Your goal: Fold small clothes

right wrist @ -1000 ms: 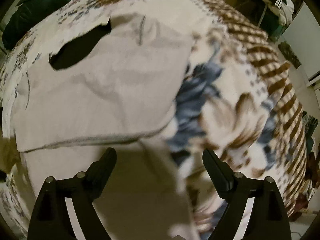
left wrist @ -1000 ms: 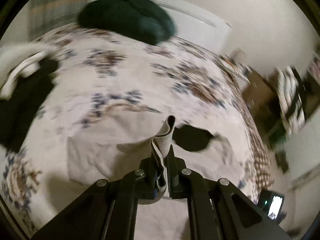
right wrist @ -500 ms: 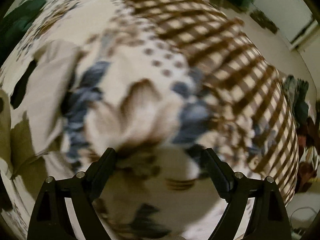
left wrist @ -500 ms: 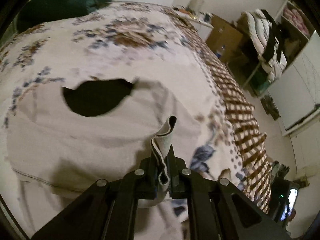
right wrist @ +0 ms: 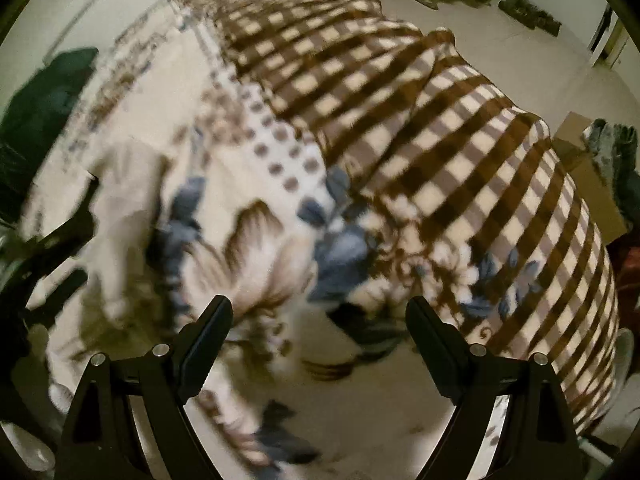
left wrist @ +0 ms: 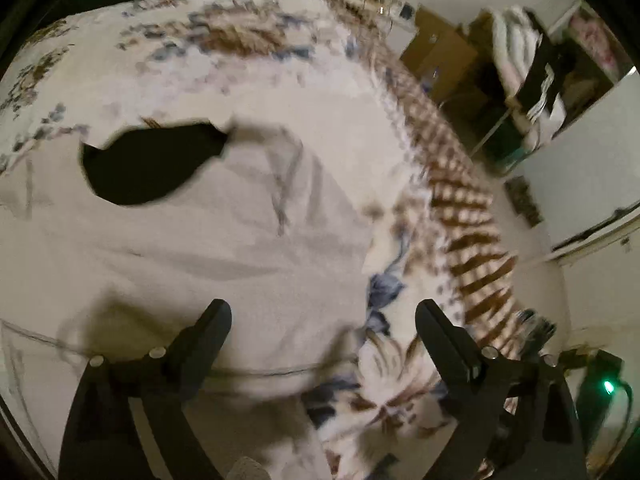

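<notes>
On the floral blanket [left wrist: 248, 40] the beige garment [left wrist: 240, 248] lies flat — left gripper [left wrist: 324, 312] fingers just released, spread above it.

Under your left tongs [left wrist: 323, 320] lies a beige garment [left wrist: 224, 240] of soft matt cloth, lightly creased. The blanket [right wrist: 440, 128] on the bed looks like fuzzy fleece, matt and plush, printed with flowers and brown checks. Both your left and right tongs [right wrist: 319, 316] are matt black plastic with small shiny metal screws.
</notes>
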The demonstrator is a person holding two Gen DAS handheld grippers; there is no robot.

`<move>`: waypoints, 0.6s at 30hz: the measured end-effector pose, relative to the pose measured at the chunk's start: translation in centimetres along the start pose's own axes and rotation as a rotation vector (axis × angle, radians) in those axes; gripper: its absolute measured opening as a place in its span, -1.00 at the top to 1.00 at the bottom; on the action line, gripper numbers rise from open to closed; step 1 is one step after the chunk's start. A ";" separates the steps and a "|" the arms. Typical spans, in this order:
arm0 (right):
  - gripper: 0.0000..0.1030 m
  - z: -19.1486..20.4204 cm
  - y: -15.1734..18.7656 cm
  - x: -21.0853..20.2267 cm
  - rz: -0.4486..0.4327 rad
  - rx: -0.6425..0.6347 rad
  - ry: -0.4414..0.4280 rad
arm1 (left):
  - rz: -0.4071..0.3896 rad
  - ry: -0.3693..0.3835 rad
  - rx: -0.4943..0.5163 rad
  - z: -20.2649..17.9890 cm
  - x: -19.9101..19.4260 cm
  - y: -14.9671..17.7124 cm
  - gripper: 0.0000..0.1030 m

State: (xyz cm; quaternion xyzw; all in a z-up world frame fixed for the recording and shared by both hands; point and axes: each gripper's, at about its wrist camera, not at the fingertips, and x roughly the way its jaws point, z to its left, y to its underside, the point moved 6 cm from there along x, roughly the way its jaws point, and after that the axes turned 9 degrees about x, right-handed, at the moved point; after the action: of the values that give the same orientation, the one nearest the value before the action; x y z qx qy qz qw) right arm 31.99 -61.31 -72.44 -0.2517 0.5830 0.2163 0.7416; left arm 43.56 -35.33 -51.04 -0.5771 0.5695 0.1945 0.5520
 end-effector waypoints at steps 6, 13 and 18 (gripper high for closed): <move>-0.76 4.6 -1.0 -1.7 0.104 0.049 -0.283 | -0.081 -0.167 -0.100 9.7 -6.7 -0.3 -0.83; -0.17 13.5 0.4 2.0 0.210 -0.056 -0.318 | 0.040 -0.396 -0.171 21.3 -4.2 2.7 -0.83; 0.51 14.0 1.0 6.5 0.265 -0.097 -0.214 | 0.137 -0.425 -0.207 25.3 -1.8 5.8 -0.87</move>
State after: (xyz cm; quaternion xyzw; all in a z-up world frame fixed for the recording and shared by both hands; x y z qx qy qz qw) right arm 43.42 -51.55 -76.23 -0.1837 0.5176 0.3655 0.7515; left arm 48.21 -11.25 -59.88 -0.5368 0.4557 0.4059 0.5826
